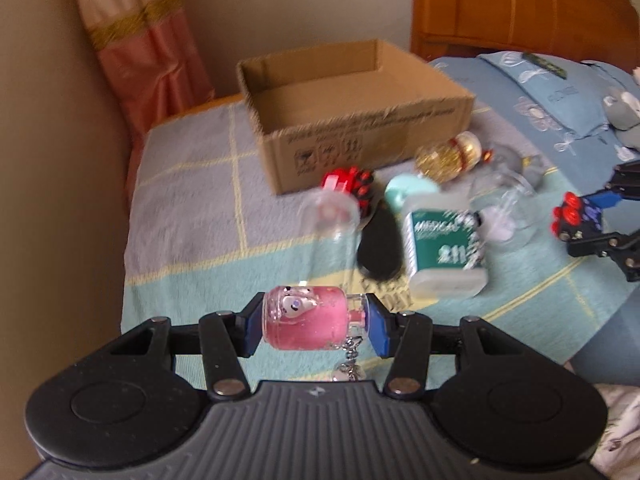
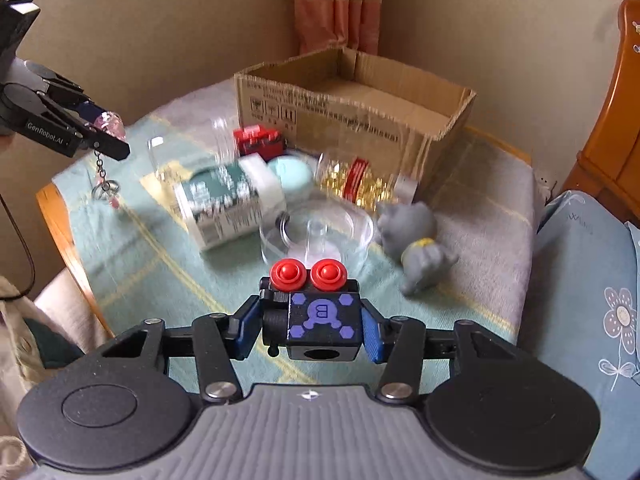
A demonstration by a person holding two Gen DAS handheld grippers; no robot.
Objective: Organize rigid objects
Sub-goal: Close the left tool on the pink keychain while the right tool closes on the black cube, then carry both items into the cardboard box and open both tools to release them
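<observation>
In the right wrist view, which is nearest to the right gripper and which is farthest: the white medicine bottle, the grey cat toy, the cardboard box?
From the right gripper:
1. Grey cat toy, lying ahead on the right.
2. White medicine bottle, on its side ahead on the left; only slightly farther than the cat.
3. Cardboard box, at the back, clearly farthest.
</observation>
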